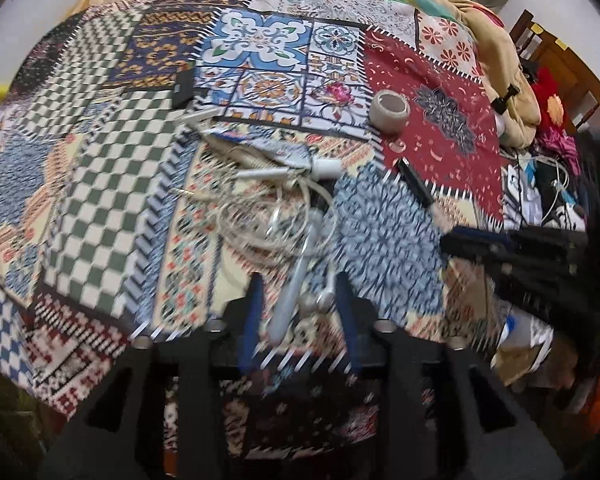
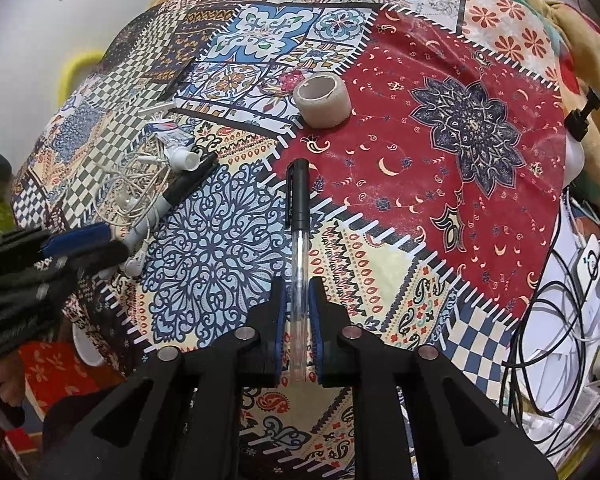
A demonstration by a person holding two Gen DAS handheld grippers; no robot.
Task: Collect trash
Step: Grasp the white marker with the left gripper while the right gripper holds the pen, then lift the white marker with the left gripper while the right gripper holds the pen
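Bright, fisheye-warped; left view motion-blurred.

Surface: patchwork-printed cloth (image 2: 440, 128), spread flat.
Centre: tape roll (image 2: 321, 98), stood on end.
Left: tangled white earphone cable (image 2: 136, 188), black marker (image 2: 188, 184), small tube (image 2: 172, 136).

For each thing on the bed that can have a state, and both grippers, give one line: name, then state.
Pen: capped, lying flat, clear barrel between the right gripper's pads.
Right gripper: nearly closed around the pen.
Left gripper: open, earphones between its fingers.
Earphone cable: tangled.
Tape roll: lying on its side, hole up.
Small tube: capped, lying flat.
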